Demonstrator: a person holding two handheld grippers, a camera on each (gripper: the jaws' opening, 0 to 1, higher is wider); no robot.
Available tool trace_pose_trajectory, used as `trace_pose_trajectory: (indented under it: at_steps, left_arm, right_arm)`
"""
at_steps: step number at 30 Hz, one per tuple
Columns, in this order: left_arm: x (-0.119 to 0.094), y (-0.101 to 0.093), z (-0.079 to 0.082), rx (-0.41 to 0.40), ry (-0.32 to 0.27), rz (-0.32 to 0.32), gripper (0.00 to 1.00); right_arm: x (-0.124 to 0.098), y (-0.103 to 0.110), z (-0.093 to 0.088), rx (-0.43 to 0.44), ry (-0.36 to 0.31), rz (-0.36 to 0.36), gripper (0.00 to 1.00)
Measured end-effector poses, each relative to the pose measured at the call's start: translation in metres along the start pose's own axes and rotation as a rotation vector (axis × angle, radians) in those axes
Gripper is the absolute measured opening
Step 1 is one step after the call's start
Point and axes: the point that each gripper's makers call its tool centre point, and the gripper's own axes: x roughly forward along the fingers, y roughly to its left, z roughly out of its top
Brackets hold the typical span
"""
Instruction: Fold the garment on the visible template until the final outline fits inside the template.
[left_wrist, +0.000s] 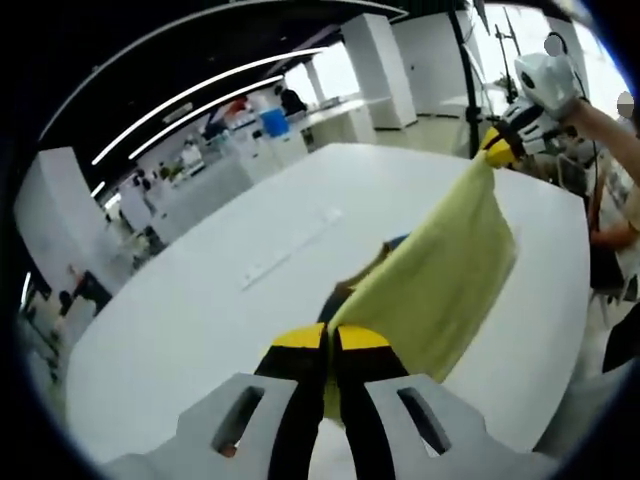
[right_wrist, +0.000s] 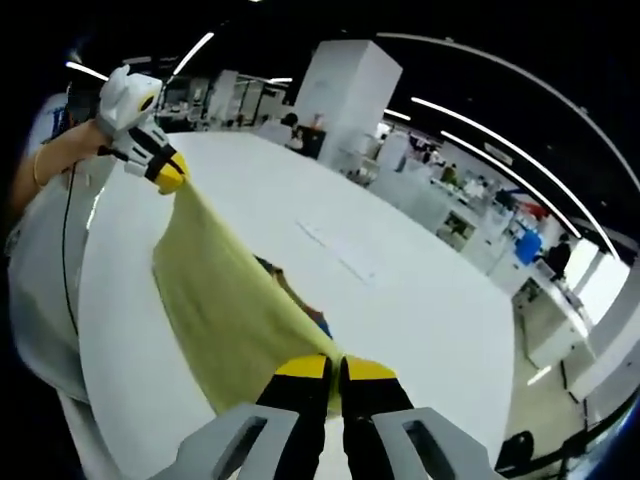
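White desk (left_wrist: 200, 300) in open-plan office. Left tongs (left_wrist: 330, 338) and right tongs (right_wrist: 335, 367) each clenched on yellow garment (left_wrist: 440, 280), stretched above desk between them.

Bright open hall, white pillar (right_wrist: 350, 85), long ceiling light strips (left_wrist: 190, 95).

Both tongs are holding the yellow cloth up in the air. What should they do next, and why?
Probably lower it flat onto the white table. The left tongs and right tongs each pinch a corner of the yellow cloth, stretched between them and hanging above the tabletop, so no fold can be laid yet.
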Motion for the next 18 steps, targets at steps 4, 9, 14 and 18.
trace_pose_trajectory:
  at_steps: [4,9,14,18]
  left_arm:
    - [0.011,0.006,0.004,-0.02,-0.016,-0.001,0.0]
    - [0.028,0.011,0.003,-0.028,-0.016,-0.001,0.0]
    - [0.046,0.016,-0.001,-0.048,-0.011,-0.014,0.0]
    - [0.063,0.017,-0.007,-0.049,0.016,-0.031,0.0]
  right_arm:
    - [0.013,-0.007,-0.005,0.009,0.018,-0.018,0.0]
    - [0.028,-0.014,-0.01,0.027,0.033,-0.031,0.0]
    - [0.043,-0.018,-0.017,0.066,0.052,-0.03,0.0]
    - [0.057,-0.02,-0.025,0.074,0.082,-0.025,0.0]
